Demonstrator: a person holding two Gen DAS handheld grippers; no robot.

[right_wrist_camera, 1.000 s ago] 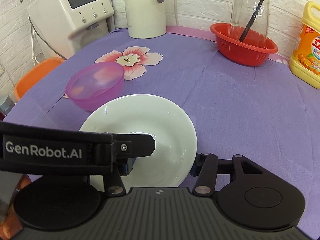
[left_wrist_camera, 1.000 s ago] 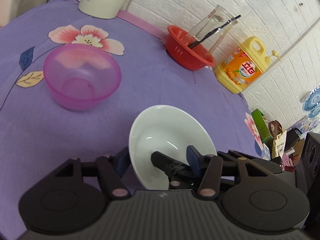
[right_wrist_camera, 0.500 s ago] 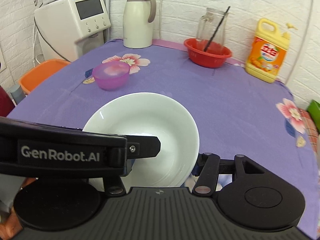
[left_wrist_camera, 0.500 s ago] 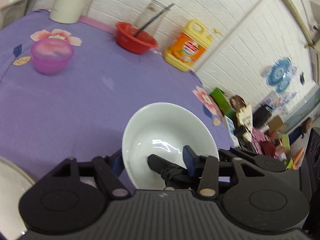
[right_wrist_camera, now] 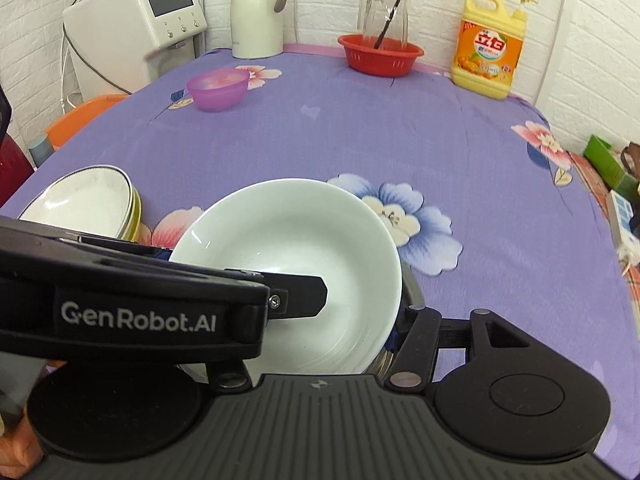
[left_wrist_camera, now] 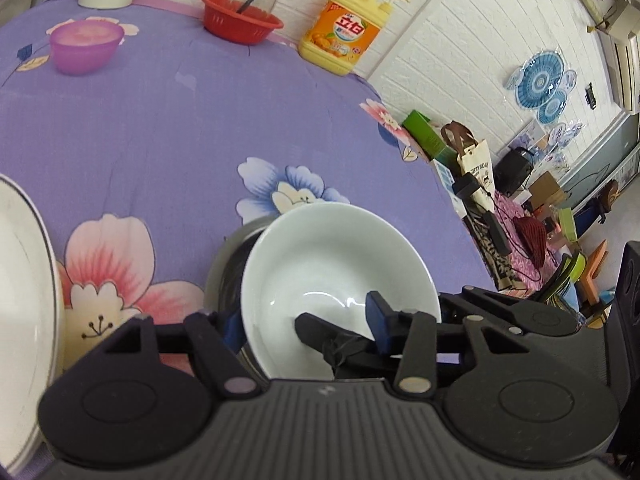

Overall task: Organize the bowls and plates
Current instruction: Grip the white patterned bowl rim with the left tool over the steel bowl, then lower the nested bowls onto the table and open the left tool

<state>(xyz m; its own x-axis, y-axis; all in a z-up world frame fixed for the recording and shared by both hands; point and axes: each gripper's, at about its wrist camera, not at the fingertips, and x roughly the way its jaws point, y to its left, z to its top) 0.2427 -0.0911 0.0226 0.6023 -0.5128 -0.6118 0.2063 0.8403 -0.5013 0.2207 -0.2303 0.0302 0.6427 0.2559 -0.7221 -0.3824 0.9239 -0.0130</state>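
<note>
A white bowl point(left_wrist_camera: 332, 264) is gripped by both grippers at its near rim; it also shows in the right wrist view point(right_wrist_camera: 288, 248). My left gripper point(left_wrist_camera: 304, 324) is shut on its rim, and my right gripper point(right_wrist_camera: 352, 320) is shut on it too. The bowl sits just above or inside a steel bowl point(left_wrist_camera: 224, 276), whose rim shows in the right wrist view point(right_wrist_camera: 412, 288); contact cannot be told. A stack of white plates point(right_wrist_camera: 84, 204) stands to the left, large at the left wrist view's edge point(left_wrist_camera: 24, 280). A pink bowl point(right_wrist_camera: 218, 88) stands far back.
A red basket point(right_wrist_camera: 380, 56) with a glass jug, a yellow detergent bottle point(right_wrist_camera: 486, 48), a white kettle point(right_wrist_camera: 256, 12) and a water dispenser point(right_wrist_camera: 136, 24) line the back. The table's right edge point(left_wrist_camera: 452, 208) drops to floor clutter.
Both grippers carried the white bowl back from beside the pink bowl to the table's near part, over the steel bowl. The plate stack has come into view.
</note>
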